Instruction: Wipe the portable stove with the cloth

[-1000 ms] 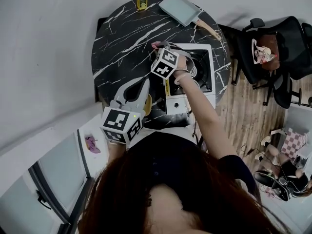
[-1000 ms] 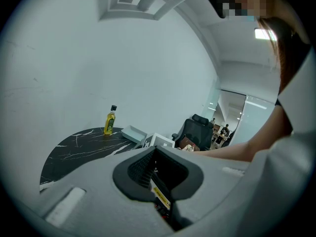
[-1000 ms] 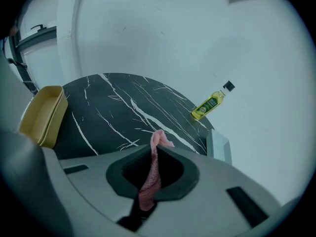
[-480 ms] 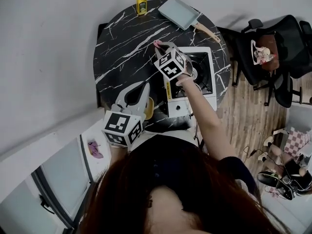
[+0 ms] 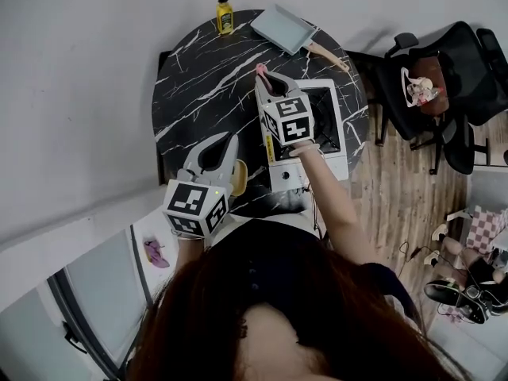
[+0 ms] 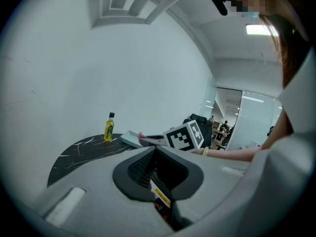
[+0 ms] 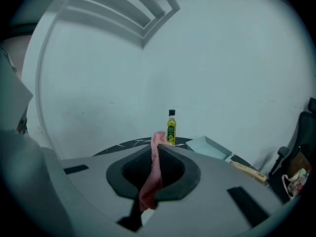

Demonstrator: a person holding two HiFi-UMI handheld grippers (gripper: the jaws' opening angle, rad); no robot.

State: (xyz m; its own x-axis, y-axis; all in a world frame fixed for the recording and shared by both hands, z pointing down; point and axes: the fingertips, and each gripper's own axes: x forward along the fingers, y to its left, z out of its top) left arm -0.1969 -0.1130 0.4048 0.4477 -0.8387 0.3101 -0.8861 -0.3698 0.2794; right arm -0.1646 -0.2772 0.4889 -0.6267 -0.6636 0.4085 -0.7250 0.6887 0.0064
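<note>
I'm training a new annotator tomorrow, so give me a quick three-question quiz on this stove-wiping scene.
1. True or false: the right claw is shut on the pink cloth.
2. Which of these stands on the table? A) a yellow bottle B) a kettle C) a bowl
3. Fill in: the left claw has its jaws ____ (apart or together).

Key: 1 true; 2 A; 3 together.

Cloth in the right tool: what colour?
The cloth is pink. It shows best in the right gripper view, pinched between the jaws.
</note>
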